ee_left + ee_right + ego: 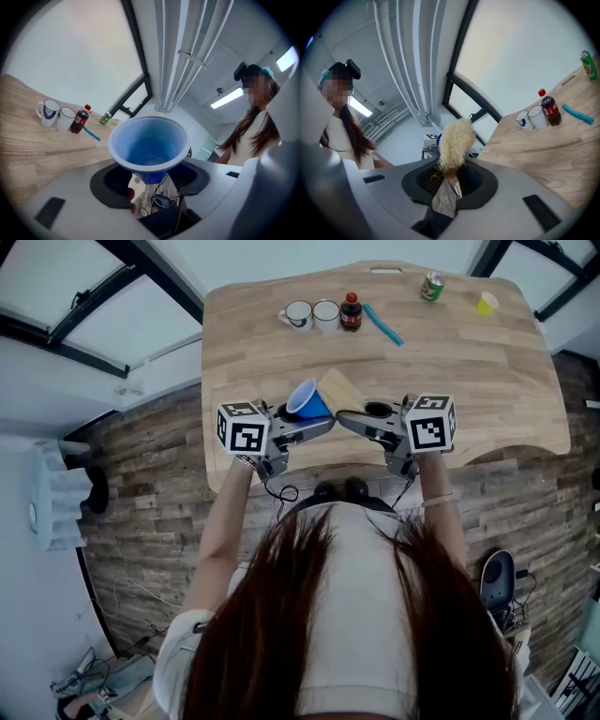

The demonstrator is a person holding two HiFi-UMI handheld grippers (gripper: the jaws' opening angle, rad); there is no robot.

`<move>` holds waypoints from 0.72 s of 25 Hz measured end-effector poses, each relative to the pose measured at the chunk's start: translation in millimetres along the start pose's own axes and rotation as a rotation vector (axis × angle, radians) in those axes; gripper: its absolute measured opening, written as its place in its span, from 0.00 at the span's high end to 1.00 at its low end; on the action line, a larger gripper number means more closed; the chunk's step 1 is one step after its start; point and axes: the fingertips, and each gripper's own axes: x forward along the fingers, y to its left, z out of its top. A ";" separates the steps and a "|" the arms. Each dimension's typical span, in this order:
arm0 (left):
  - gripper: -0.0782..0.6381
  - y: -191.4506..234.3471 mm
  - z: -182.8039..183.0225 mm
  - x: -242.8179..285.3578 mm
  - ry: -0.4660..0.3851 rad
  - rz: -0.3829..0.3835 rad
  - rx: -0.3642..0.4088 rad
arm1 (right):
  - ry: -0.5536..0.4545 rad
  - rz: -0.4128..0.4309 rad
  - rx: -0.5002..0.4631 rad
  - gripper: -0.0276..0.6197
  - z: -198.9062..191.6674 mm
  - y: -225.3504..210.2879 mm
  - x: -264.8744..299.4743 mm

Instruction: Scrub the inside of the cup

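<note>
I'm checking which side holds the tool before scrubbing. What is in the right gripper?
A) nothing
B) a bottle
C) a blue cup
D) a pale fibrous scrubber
D: the right gripper is shut on the scrubber; the cup sits in the left gripper.

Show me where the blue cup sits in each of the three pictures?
Head view: blue cup just left of centre.
Left gripper view: centre, mouth toward the camera, held between the jaws.
Right gripper view: only a blue sliver behind the scrubber's left edge.
Shared landmark: the dark bottle with the red cap.
</note>
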 end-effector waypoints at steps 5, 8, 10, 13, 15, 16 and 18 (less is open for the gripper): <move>0.54 -20.3 0.7 -6.4 0.012 -0.079 0.010 | -0.026 0.087 0.051 0.84 1.1 17.9 -0.8; 0.54 -33.4 0.9 -9.6 0.006 -0.129 0.020 | -0.050 0.151 0.102 0.84 1.9 29.7 -2.5; 0.54 -39.2 2.3 -8.1 0.001 -0.162 0.022 | -0.064 0.189 0.128 0.84 3.3 33.2 -5.6; 0.54 -50.3 3.8 -8.0 0.014 -0.216 0.025 | -0.085 0.235 0.159 0.84 5.7 37.8 -9.0; 0.54 -56.5 5.0 -7.5 0.020 -0.243 0.028 | -0.097 0.265 0.174 0.84 7.1 40.3 -11.4; 0.54 -59.2 5.3 -7.6 0.023 -0.251 0.031 | -0.102 0.280 0.180 0.84 7.3 42.1 -12.3; 0.54 -64.3 5.3 -8.2 0.030 -0.266 0.038 | -0.110 0.310 0.194 0.84 7.2 46.4 -13.8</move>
